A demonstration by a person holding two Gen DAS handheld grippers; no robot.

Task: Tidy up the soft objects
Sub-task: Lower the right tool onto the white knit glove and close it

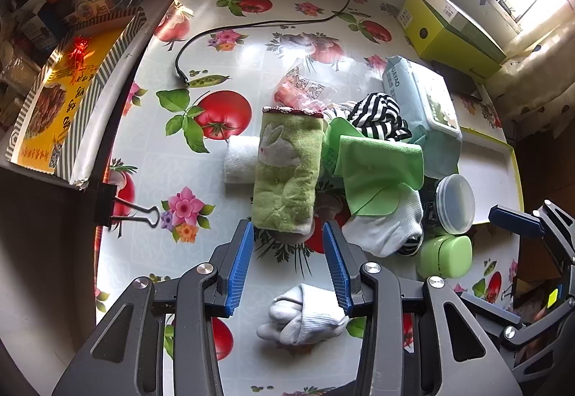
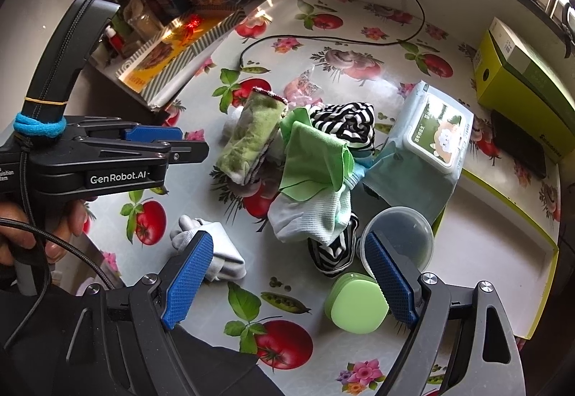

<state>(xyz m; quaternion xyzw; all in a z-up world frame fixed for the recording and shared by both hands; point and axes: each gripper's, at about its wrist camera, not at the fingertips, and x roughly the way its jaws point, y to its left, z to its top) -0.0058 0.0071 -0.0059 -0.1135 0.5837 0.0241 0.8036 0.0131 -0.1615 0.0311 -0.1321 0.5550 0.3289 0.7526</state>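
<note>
A folded green towel with a rabbit print (image 1: 287,169) (image 2: 251,137) lies on the tablecloth over a white roll (image 1: 239,159). My left gripper (image 1: 287,225) hovers just short of the towel's near end, open, with nothing between its blue pads. To the right is a heap of a light green cloth (image 1: 377,173) (image 2: 312,159), a white sock (image 1: 388,230) (image 2: 305,216) and a striped black-and-white cloth (image 1: 381,115) (image 2: 341,123). A balled white sock (image 1: 305,317) (image 2: 215,248) lies apart, under the left gripper. My right gripper (image 2: 287,238) is open above the heap's near edge, holding nothing.
A wet-wipes pack (image 2: 427,137), a clear lidded tub (image 2: 406,234) and a green jar (image 2: 355,306) crowd the right side by a white tray (image 2: 503,234). A yellow-green box (image 2: 521,79), a black cable (image 1: 251,26) and a binder clip (image 1: 136,211) are also on the table.
</note>
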